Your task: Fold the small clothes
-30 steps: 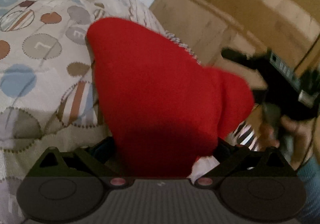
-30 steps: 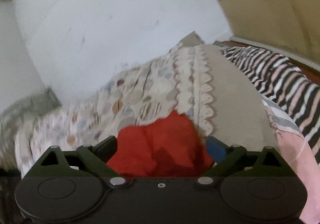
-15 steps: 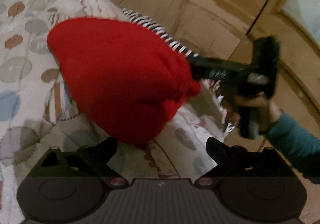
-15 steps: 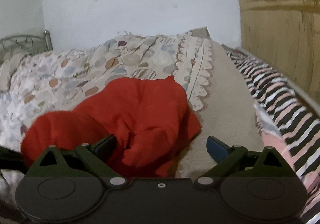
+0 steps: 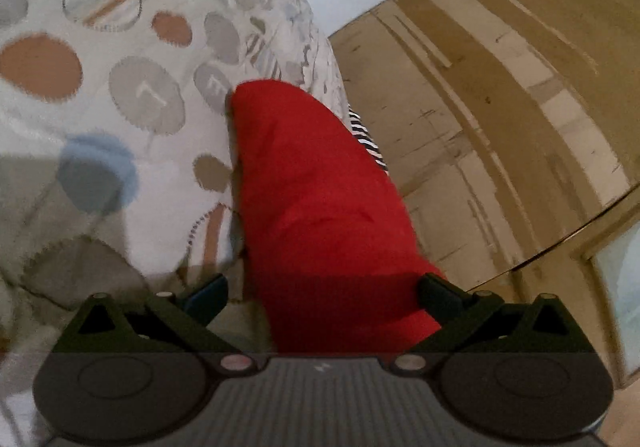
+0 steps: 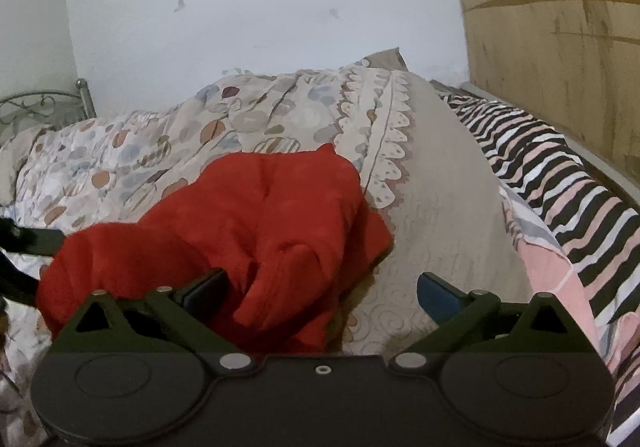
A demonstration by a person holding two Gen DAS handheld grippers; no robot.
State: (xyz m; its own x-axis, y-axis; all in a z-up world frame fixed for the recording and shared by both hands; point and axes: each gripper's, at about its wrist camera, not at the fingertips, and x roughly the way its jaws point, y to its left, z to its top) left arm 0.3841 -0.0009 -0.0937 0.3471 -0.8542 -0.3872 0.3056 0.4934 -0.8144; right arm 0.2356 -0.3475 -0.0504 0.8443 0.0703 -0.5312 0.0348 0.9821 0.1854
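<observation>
A small red garment (image 6: 256,223) lies crumpled on the patterned bedspread (image 6: 168,151). In the left wrist view the red garment (image 5: 320,215) fills the middle and runs down between the wide-set fingers of my left gripper (image 5: 322,293), which is open. My right gripper (image 6: 320,289) is open just in front of the garment, its left finger (image 6: 208,287) over the red cloth, its right fingertip (image 6: 436,295) over the beige blanket. The left gripper's dark body (image 6: 28,243) shows at the left edge of the right wrist view.
A striped pink, black and white cloth (image 6: 560,183) lies along the bed's right side. A wooden wardrobe (image 5: 500,107) stands on the right, a white wall (image 6: 260,7) behind. A metal bed frame (image 6: 44,107) is at the far left.
My left gripper has swung closer to the garment, so the red cloth now lies between its fingers. The right gripper no longer shows in the left view. The right gripper has barely moved.
</observation>
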